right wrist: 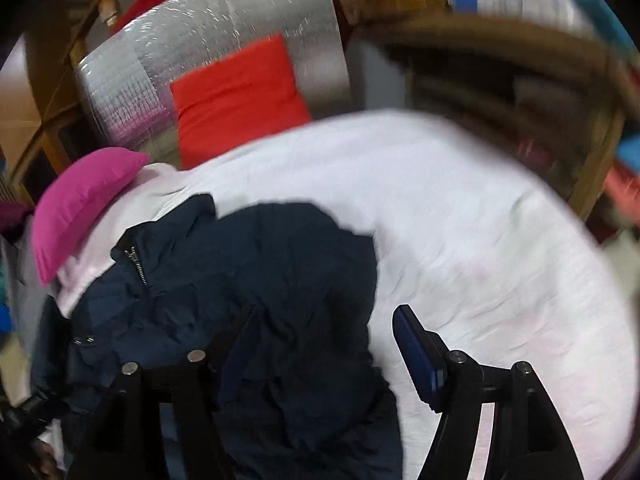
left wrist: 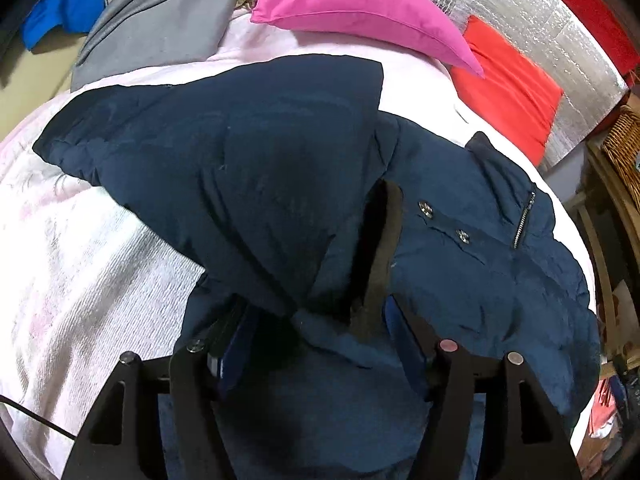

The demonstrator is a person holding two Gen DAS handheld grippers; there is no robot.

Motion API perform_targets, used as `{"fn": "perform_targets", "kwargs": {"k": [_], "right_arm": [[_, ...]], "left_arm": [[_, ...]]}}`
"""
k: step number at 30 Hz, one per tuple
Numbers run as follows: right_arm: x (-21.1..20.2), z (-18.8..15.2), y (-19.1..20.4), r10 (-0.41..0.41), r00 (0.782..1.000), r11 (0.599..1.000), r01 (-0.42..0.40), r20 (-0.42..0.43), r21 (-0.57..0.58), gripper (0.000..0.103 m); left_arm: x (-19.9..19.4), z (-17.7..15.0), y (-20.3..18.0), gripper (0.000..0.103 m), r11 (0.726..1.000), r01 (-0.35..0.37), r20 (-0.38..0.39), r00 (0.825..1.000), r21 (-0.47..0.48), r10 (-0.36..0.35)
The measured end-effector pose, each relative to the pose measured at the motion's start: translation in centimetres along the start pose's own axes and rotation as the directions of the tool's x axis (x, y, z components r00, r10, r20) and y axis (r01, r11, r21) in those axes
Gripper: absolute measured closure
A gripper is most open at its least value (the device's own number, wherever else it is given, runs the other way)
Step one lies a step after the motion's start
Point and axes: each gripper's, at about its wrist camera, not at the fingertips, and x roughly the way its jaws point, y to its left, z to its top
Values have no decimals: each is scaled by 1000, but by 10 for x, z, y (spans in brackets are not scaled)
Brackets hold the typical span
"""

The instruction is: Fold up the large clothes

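Navy jacket (left wrist: 280, 168) lies on the bed (left wrist: 80, 260), centre frame; left tool (left wrist: 316, 336) straddles its folds, right tool (right wrist: 320, 344) apart, gripping nothing.

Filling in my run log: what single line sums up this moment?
garment: navy jacket partly folded on white bedspread | left hand-held gripper: jaws around jacket fabric | right hand-held gripper: open over jacket

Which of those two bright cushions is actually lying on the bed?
The pink cushion: its pointed corner rests on the white bedspread just behind the navy jacket. The red cushion leans against the silver quilted panel beyond the bed.
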Motion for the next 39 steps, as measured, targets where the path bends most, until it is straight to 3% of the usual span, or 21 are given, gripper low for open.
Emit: {"fn": "perform_targets", "kwargs": {"k": [2, 5, 8, 10, 13, 14, 18, 25, 30, 32, 34, 37, 39], "right_arm": [[-13, -3, 10, 20, 999, 1000, -18, 44, -24, 31], [-14, -7, 34, 87, 996, 994, -86, 16, -65, 31], [0, -14, 68, 136, 989, 982, -142, -53, -123, 37], [14, -19, 90, 157, 982, 973, -172, -105, -155, 46], [49, -41, 115, 110, 957, 969, -164, -269, -185, 47], [53, -47, 118, 81, 954, 971, -141, -288, -193, 47], [46, -49, 128, 10, 960, 975, -72, -281, -209, 46], [3, -40, 180, 59, 979, 953, -114, -197, -280, 46], [16, -67, 224, 67, 958, 914, -171, -278, -369, 46], [33, -80, 232, 28, 946, 908, -159, -324, -387, 46], [36, -86, 234, 13, 951, 908, -141, -310, -394, 45], [24, -79, 227, 77, 950, 929, -178, -302, -323, 45], [6, -72, 221, 134, 960, 935, -204, -245, -289, 45]], "left_arm": [[-4, -3, 0, 36, 1000, 0, -2, 1000, 8, 0], [-10, -9, -6, 35, 999, -10, -6, 1000, 31, 10], [-19, -15, -5, 35, 999, -20, -6, 1000, 49, 20], [-23, -17, -5, 35, 997, -40, -4, 999, 60, 41], [-29, -20, 0, 35, 995, -61, -2, 998, 73, 61], [-32, -21, 3, 35, 995, -62, -1, 998, 78, 62], [-45, -20, 19, 35, 995, -61, 9, 998, 75, 60], [-62, -10, 56, 35, 997, -73, 34, 997, -26, 74], [-64, -6, 72, 35, 994, -84, 25, 996, -67, 86], [-59, -2, 77, 35, 992, -85, 23, 996, -89, 87], [-60, 1, 85, 35, 990, -89, 24, 995, -112, 92], [-63, 6, 105, 35, 983, -98, 27, 994, -154, 103], [-64, 9, 117, 35, 976, -101, 27, 994, -191, 108]]}}
